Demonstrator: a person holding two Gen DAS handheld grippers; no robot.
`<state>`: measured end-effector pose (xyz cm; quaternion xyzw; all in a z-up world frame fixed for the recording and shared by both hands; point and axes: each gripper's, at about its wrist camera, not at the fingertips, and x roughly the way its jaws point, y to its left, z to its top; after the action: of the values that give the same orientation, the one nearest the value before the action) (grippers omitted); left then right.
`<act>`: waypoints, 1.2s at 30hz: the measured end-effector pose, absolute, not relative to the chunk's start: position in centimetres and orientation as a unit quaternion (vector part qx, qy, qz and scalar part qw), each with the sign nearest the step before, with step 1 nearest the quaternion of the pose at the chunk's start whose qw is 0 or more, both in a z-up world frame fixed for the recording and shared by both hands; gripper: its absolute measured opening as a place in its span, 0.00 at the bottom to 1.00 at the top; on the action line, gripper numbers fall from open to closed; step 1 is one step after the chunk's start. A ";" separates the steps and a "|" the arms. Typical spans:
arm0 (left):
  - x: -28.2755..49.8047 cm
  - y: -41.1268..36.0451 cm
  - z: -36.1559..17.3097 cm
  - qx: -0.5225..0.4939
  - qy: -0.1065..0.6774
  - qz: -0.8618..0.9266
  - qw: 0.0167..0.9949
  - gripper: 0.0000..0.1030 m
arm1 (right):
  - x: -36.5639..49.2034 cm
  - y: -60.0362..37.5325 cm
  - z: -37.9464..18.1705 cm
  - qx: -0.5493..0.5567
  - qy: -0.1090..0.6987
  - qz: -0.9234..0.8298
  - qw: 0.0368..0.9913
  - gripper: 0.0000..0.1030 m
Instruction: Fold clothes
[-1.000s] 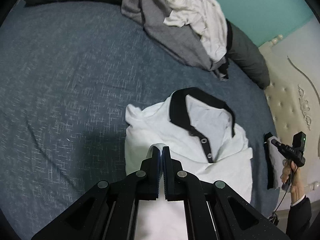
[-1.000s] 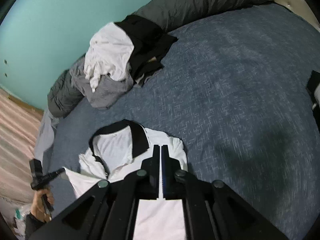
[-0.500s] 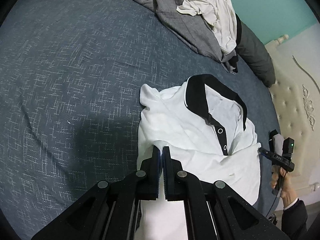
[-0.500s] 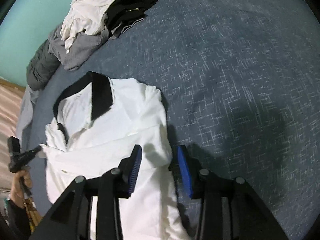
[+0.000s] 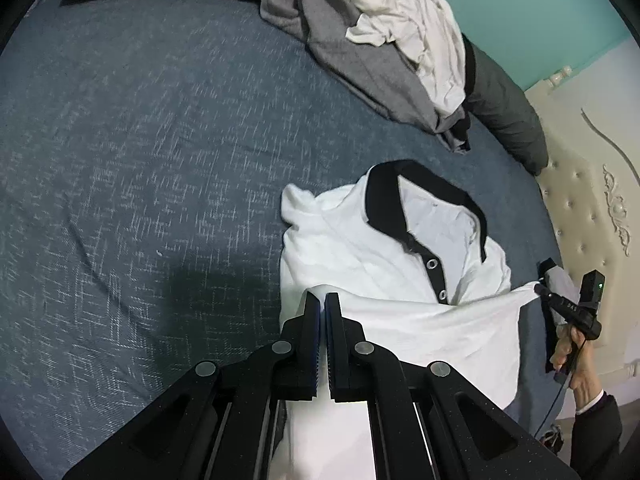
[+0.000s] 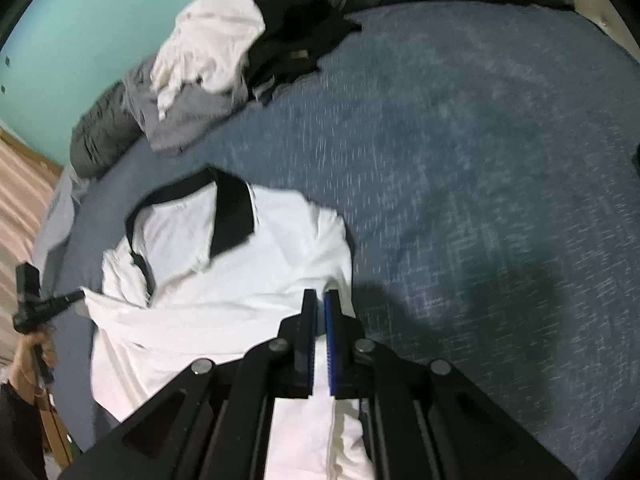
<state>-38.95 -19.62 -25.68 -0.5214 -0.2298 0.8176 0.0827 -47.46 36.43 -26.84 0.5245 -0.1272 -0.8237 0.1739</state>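
Observation:
A white polo shirt [image 5: 360, 248] with a black collar lies face up on the blue bed cover [image 5: 160, 140]. My left gripper [image 5: 322, 298] is shut on one corner of a folded white edge. In the right wrist view the same shirt [image 6: 240, 272] lies under my right gripper [image 6: 320, 296], whose jaws are closing with white cloth pinched between the pads. Each gripper shows in the other's view: the right gripper [image 5: 538, 289] and the left gripper [image 6: 80, 294] hold opposite ends of that edge, stretched across the shirt below the buttons.
A heap of grey, white and black clothes [image 5: 400, 40] sits at the far side of the bed, against a dark rolled duvet [image 5: 504, 112]. A cream tufted headboard [image 5: 592, 200] borders the bed. A teal wall [image 6: 100, 20] stands behind.
My right gripper opened over the shirt's edge half a second ago and has now closed on it, a little lower. The left gripper stayed shut on the cloth and shifted slightly.

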 end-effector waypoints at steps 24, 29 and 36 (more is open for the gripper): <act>-46.3 -20.6 -30.0 -0.505 -0.263 0.820 0.057 0.19 | -57.4 34.4 -27.5 0.495 -0.103 -0.857 0.093 0.04; -44.0 -23.3 -28.4 -0.463 -0.291 0.837 0.029 0.56 | -56.7 35.4 -29.1 0.497 -0.109 -0.858 0.071 0.20; -36.4 -22.9 -27.1 -0.484 -0.277 0.828 0.056 0.57 | -51.4 38.6 -26.4 0.474 -0.162 -0.859 0.101 0.59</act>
<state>-36.40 -22.93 -27.15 -0.4839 -0.2768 0.8283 0.0563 -51.44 38.59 -26.40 0.4743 -0.1622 -0.8593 0.1015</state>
